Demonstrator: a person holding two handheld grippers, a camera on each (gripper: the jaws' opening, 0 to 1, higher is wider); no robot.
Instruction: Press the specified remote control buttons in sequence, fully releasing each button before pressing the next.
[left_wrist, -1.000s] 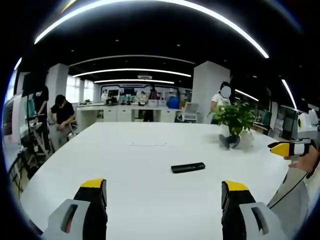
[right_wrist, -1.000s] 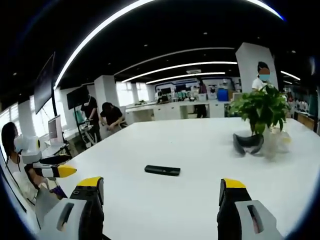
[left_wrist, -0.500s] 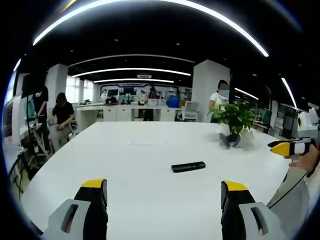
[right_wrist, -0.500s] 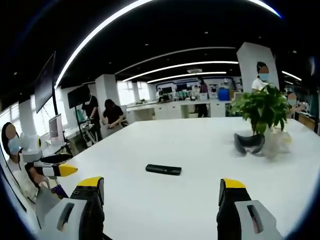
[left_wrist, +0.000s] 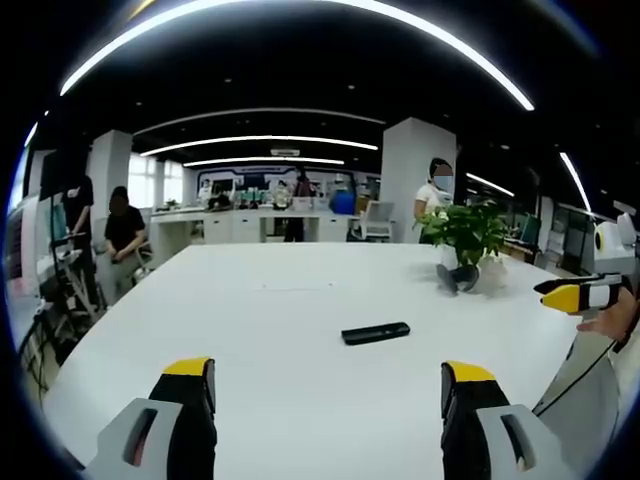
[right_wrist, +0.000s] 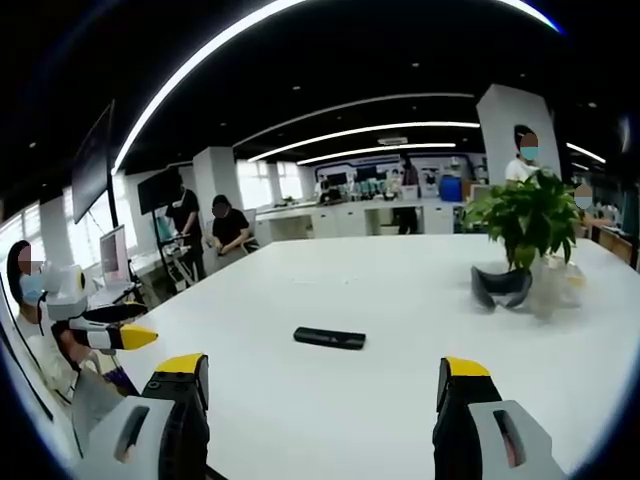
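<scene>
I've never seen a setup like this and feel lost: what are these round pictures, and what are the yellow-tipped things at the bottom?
A person holds a two-fingered gripper in each hand, with a wide-angle camera on each. The left gripper fingers rise apart at the bottom of its view; likewise the right gripper. Both are open and hold nothing. Ahead on the white table lies a black remote control, untouched. Further back stands a potted plant. Each gripper's yellow tip also peeks into the other's view.

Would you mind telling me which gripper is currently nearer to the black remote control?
Neither clearly: the left gripper and right gripper both hover open, short of the remote control, which lies flat on the white table ahead of them.
</scene>
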